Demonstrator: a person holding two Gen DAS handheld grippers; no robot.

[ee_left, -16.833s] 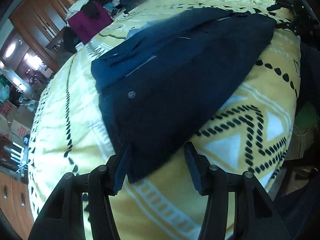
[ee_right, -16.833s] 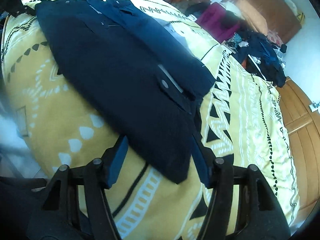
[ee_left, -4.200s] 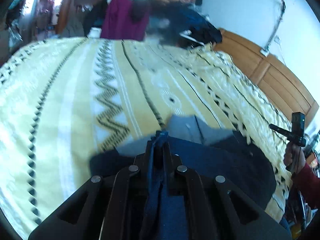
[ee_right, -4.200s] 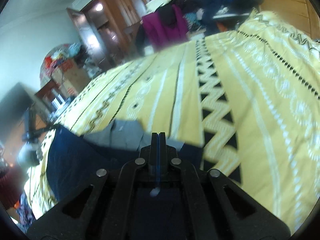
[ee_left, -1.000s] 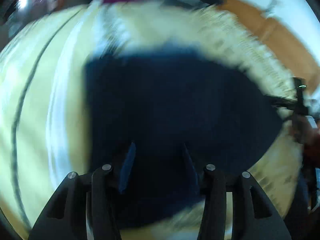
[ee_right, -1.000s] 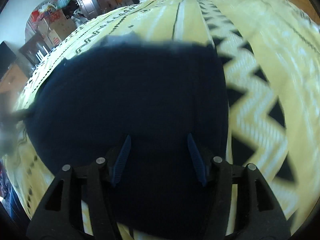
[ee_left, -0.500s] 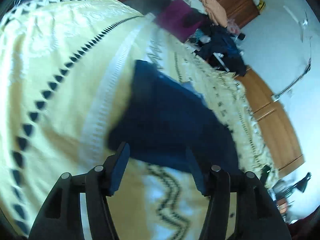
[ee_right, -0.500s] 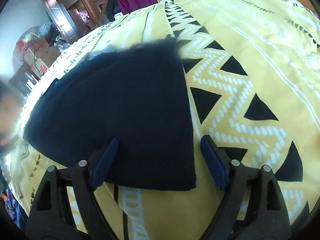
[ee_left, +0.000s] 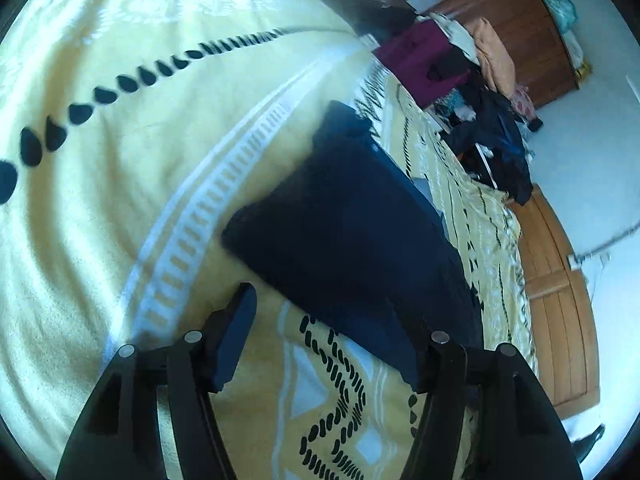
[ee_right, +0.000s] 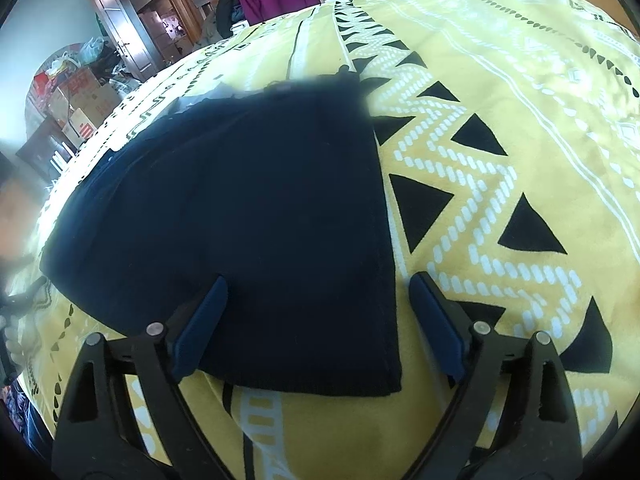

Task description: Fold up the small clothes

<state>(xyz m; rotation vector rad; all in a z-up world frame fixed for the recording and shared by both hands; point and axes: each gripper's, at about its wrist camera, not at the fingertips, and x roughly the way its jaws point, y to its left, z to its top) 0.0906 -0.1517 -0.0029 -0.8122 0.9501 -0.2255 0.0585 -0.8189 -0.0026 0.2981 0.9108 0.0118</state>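
Hovering spread left claw (ee_left: pixel 322 332), right claw (ee_right: pixel 318 316), over folded navy garment (ee_right: pixel 240 208), underlayers hidden

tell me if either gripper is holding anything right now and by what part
Nothing is held. The left gripper and right gripper both have open jaws above the folded navy garment lying on the yellow bedspread.

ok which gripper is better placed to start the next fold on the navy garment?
Right, probably. The right gripper is open, straddling the navy garment's near corner. The left gripper is open too, but mostly over the bedspread.
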